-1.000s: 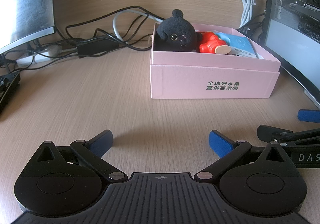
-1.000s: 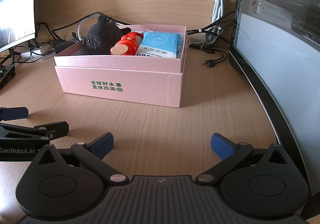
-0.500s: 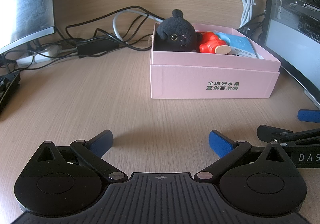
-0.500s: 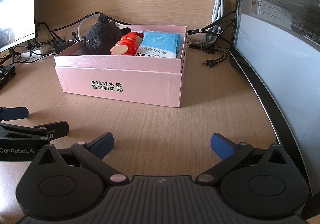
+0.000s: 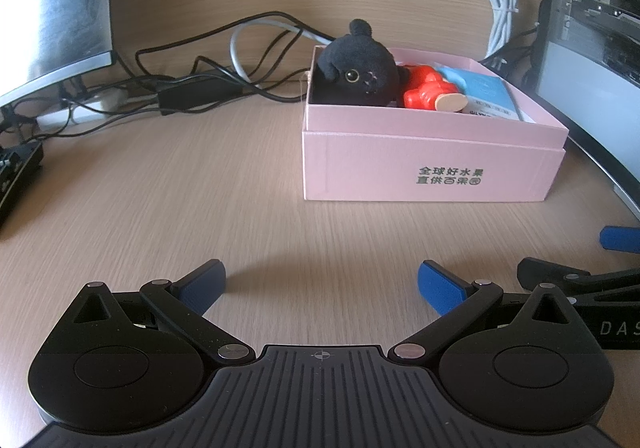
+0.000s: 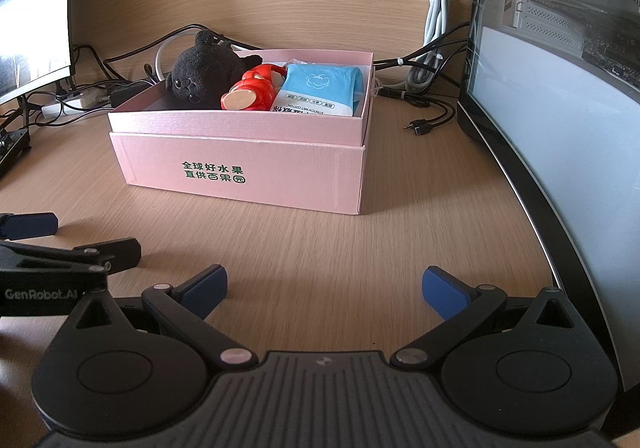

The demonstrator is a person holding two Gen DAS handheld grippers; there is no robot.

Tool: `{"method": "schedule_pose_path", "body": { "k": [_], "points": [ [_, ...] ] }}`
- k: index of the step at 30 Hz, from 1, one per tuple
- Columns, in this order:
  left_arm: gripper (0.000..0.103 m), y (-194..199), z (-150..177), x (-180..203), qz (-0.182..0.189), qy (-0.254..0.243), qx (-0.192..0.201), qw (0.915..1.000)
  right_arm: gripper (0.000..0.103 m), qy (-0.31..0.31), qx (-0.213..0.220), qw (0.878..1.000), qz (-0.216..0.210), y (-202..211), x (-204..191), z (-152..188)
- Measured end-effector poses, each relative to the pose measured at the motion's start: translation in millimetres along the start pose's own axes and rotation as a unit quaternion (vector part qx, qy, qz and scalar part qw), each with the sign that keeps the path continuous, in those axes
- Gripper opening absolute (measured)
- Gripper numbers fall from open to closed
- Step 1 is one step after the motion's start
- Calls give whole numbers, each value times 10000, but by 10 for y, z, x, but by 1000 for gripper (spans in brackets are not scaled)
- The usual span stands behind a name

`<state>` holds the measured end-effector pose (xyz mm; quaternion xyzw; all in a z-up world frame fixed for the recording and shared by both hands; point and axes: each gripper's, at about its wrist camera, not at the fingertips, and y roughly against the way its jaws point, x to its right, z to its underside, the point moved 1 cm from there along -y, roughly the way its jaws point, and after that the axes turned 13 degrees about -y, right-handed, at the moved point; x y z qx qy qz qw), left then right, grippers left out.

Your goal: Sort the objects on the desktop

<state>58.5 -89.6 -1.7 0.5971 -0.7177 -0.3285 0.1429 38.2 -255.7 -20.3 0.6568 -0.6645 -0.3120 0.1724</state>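
Left wrist view shows the left gripper [image 5: 320, 284] low over the bare wooden surface [image 5: 200, 188], its jaws spread wide and pinching nothing; the right gripper [image 6: 324, 286] sits just beside it on the same surface, jaws likewise spread and empty. Ahead of both stands the pink box [image 6: 248, 168], open at the top, and the things to be sorted lie inside it: a black plush toy [image 6: 204, 72] at the left end, a red figurine [image 6: 250, 90] lying on its side in the middle, and a blue wipes pack [image 6: 320, 88] leaning at the right end; no loose item shows on the surface near either gripper, so the sorting looks close to done or done.

The risks from here are few, as I judge it; the two grippers are near enough that a careless swing of one could knock the other; a push forward could shove the light box toward the tangle of cables [image 5: 208, 64] behind it; the plush toy rises above the rim, so a jaw brushing past could tip it out; the computer case [image 6: 560, 96] stands close on the right and leaves little room to turn.
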Motion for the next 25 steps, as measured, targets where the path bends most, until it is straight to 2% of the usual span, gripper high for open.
{"method": "schedule_pose_path", "body": {
  "k": [4,7,13,25],
  "points": [
    [103,-3,-5,-22,124,-144,41,9998,103,0,0,10000,0,1,0,1],
    [103,8,-20,-58,343,-185,-77,9992,103,-1,0,10000,-1,2,2,1],
    [103,92,29,-21,290,-168,-230,9992,103,0,1,10000,0,1,6,2],
    [103,100,38,-9,210,-113,-154,9996,103,-1,2,10000,1,0,6,4]
  ]
}}
